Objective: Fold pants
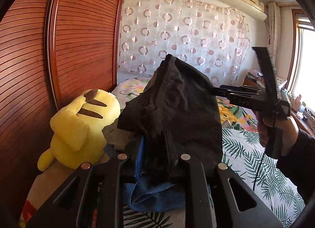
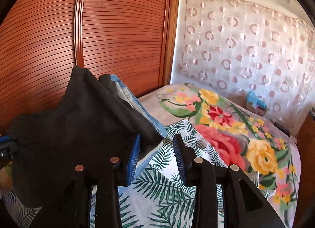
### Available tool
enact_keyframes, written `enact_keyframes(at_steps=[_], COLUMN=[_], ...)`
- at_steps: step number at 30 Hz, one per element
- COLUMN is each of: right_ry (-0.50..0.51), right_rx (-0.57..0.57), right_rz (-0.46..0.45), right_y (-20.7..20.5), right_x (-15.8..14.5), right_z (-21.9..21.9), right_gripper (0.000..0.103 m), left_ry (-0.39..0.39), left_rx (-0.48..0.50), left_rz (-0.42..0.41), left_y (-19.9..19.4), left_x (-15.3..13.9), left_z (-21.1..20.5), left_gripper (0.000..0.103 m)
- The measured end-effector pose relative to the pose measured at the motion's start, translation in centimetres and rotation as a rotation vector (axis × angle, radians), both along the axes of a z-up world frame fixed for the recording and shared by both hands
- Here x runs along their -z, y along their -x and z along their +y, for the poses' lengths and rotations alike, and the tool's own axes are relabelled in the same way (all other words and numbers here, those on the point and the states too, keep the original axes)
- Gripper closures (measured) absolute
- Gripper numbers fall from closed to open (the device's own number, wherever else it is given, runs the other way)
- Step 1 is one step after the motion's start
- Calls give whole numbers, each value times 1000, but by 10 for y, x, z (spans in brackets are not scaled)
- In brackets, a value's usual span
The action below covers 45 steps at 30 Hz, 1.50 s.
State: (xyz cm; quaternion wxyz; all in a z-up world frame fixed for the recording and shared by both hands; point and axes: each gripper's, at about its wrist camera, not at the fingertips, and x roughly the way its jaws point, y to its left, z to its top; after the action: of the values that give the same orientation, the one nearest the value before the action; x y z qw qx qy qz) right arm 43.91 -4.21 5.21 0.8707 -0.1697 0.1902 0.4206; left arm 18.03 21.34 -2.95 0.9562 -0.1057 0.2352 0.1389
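Observation:
The black pants (image 1: 173,106) stand bunched up in front of the left wrist camera, over a blue denim garment (image 1: 153,194). My left gripper (image 1: 155,147) is shut on their lower part, with the cloth filling the gap between its fingers. My right gripper (image 1: 216,91), held by a hand (image 1: 275,129), reaches in from the right, its tips at the pants' right edge. In the right wrist view the right gripper (image 2: 156,157) is open. The pants (image 2: 78,129) drape over its left finger, and only a corner of cloth lies near the gap, with neither blue pad pressing on it.
A yellow plush toy (image 1: 78,125) sits at the left against the slatted wooden wardrobe (image 1: 78,41). The bed has a leaf-print sheet (image 2: 157,188) and a floral blanket (image 2: 226,129). A circle-patterned curtain (image 1: 177,41) hangs behind it, and a window (image 1: 307,60) is at the right.

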Motion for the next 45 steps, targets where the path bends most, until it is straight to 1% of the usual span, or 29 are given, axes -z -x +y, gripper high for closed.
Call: enact_keyframes(at_steps=[3,8,9,11,12,14,16,18,20,21,22,24,26,28,29,30,31,34,37,41,45], right_ry=[-9,-40,-42,-51,-57,-63,-63,-69,-81,-85,-89,-98,-105,-113,-115,-115,-119,-131,-133,-127,-139], right_rx=[8,25,30,48,52,65,85,101,119,129,139,163,183,213,225,243,263,315,359,429,470], right_rz=[8,30,34,44,51,57,49,45,48,47,45,46,51,50,50,51,52,61,67,64,79], right_y=[16,52,58,75,81,97,114,128,142,149,155,169,183,195,202,208,215,232,249,271,284], right_x=[-5,-6,-5,-4,-3,-2,-3,-4,-6,-7,-7,-7,-5,-4,-3,-2,-2,-2,-1,0,-4], right_z=[-7,-36,-41,-55,-60,-72,-86,-97,-109,-116,-121,-133,-143,-154,-157,-162,-167,-177,-185,-194,-196], right_gripper=[67,67,67,67,67,67,67,67,67,67,66,65,62,54,53,49,42,34,33,33,33], left_ry=[-8,-45,-51,-54,-55,-60,-70,-76,-73,-68,-66,-64,-69,-79,-82,-84,-84,-88,-88,-107,-80], left_rx=[5,21,27,52,62,86,107,139,168,186,196,217,241,263,272,278,288,312,349,348,364], left_rz=[4,4,5,-7,-8,-15,-17,-7,-5,-4,-8,-15,-9,-6,-6,-5,-3,3,7,9,19], left_y=[4,14,16,22,24,29,33,35,36,37,39,41,41,43,44,45,46,50,54,60,65], left_x=[-2,-9,-9,-12,-13,-14,-17,-17,-17,-17,-17,-17,-17,-17,-18,-18,-18,-18,-18,-19,-21], left_z=[-4,-14,-17,-24,-27,-35,-44,-54,-62,-67,-71,-81,-92,-103,-108,-113,-118,-131,-146,-164,-175], left_gripper=[76,70,60,49,39,22,22,13,10,4,2,1,1,0,0,0,0,0,0,1,1])
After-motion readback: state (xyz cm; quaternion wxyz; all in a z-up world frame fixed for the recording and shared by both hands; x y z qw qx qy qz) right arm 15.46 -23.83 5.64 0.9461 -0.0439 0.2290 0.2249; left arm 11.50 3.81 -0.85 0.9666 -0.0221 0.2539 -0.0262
